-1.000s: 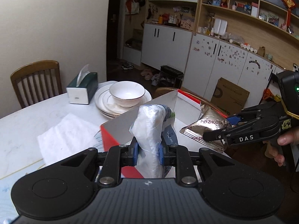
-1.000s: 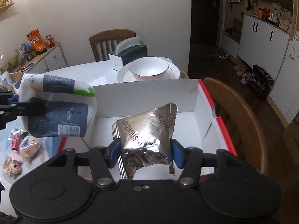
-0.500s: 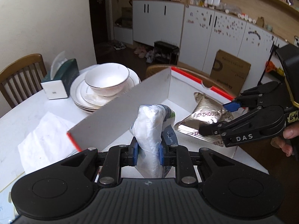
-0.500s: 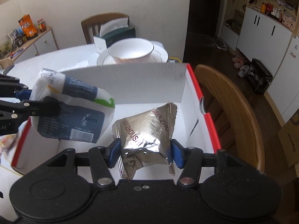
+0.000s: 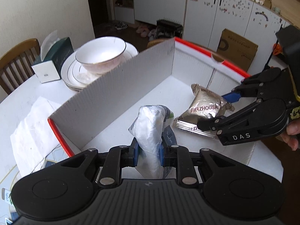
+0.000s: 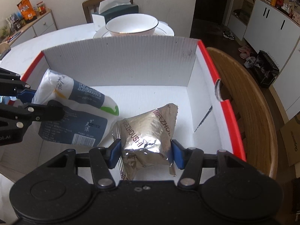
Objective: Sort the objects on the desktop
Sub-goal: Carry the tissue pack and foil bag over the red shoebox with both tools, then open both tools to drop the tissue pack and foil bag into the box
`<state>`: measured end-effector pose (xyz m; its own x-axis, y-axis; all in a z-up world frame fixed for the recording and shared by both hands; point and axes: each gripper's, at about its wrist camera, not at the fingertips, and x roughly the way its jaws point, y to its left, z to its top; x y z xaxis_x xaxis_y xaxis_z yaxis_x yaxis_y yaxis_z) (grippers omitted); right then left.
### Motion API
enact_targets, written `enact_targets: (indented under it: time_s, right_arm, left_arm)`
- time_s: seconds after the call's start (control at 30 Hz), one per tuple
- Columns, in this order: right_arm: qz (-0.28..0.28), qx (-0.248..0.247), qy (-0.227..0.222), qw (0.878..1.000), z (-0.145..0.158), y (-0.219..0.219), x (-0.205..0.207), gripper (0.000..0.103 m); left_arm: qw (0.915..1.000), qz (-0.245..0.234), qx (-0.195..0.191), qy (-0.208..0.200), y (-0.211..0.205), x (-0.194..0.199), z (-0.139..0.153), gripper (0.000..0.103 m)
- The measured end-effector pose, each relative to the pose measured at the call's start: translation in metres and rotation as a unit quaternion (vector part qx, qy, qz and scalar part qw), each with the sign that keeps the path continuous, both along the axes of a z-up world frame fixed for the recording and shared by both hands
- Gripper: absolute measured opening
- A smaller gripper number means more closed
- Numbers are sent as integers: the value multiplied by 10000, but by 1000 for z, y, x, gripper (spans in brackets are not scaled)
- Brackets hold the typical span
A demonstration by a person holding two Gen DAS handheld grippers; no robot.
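The left gripper (image 5: 148,154) is clamped tight on a soft tissue pack (image 5: 150,131), its blue pads (image 5: 135,154) squeezing the plastic wrap into a narrow waist. In the right wrist view the same pack (image 6: 75,112) hangs at about nine o'clock, white and dark blue with printed lettering, held over the inside of the box.

The right gripper (image 6: 146,153) stands partly open, pads pressed against both sides of a silver foil snack bag (image 6: 148,131). From the left wrist view that bag (image 5: 204,110) sits at three o'clock, low over the box floor; whether it touches the floor cannot be told.

The box (image 6: 120,63) is white corrugated card with a red rim, on a white table (image 5: 22,97).

Beyond the far wall, at twelve o'clock in the right view, a white bowl (image 6: 131,25) rests on stacked plates (image 5: 71,75), with a tissue box (image 5: 54,60) just beside them. A wooden chair (image 6: 247,101) stands at three o'clock.
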<state>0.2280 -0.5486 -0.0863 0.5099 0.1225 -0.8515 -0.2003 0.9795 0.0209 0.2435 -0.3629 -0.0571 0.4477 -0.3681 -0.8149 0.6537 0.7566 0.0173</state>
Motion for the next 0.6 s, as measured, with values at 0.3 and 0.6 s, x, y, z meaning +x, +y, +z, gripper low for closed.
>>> enact_targets:
  time_s: [0.3, 0.6]
  right_arm:
    - [123, -150, 132, 9997, -7, 9, 10, 56]
    - [223, -174, 167, 9995, -6, 11, 9, 61]
  left_arm:
    - [9996, 5, 225, 158, -5, 7, -5, 19]
    - [9997, 98, 203, 119, -2, 5, -3, 19]
